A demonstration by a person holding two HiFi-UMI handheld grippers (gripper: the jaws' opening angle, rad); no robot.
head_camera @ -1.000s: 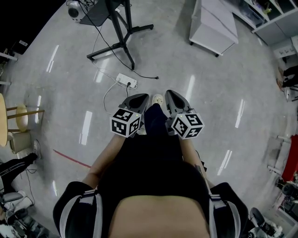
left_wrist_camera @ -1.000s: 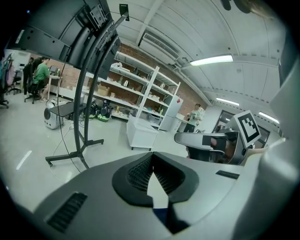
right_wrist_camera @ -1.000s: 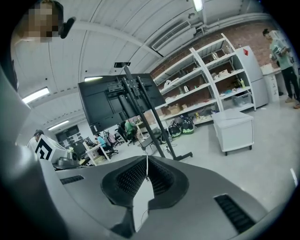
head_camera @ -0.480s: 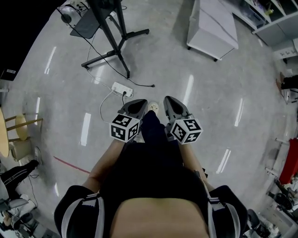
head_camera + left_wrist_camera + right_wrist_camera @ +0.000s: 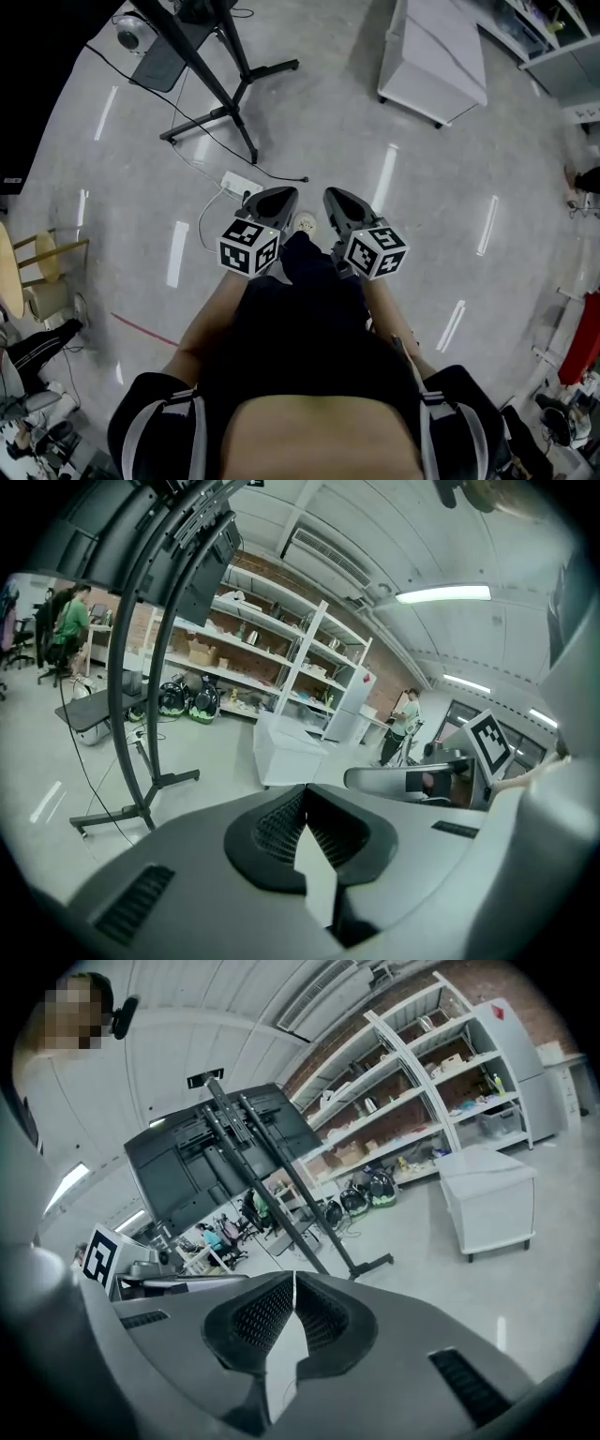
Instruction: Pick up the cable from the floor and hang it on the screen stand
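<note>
The left gripper (image 5: 277, 195) has its jaws pressed together with nothing between them; the right gripper (image 5: 334, 195) is the same, jaws closed and empty; the two are held side by side, low in front of the person, above a white shoe (image 5: 305, 223); the black cable (image 5: 296, 178) lies on the grey floor (image 5: 375, 122) just ahead of the gripper tips, untouched by either; its free end lies near a white power strip (image 5: 242, 184), and the rest runs back toward the screen stand (image 5: 239, 89); the stand's black legs sit further ahead on the left, apart from both grippers; it carries a dark screen (image 5: 220, 1152), seen from behind in the right gripper view; a white cabinet (image 5: 431, 56) stands to its right.
</note>
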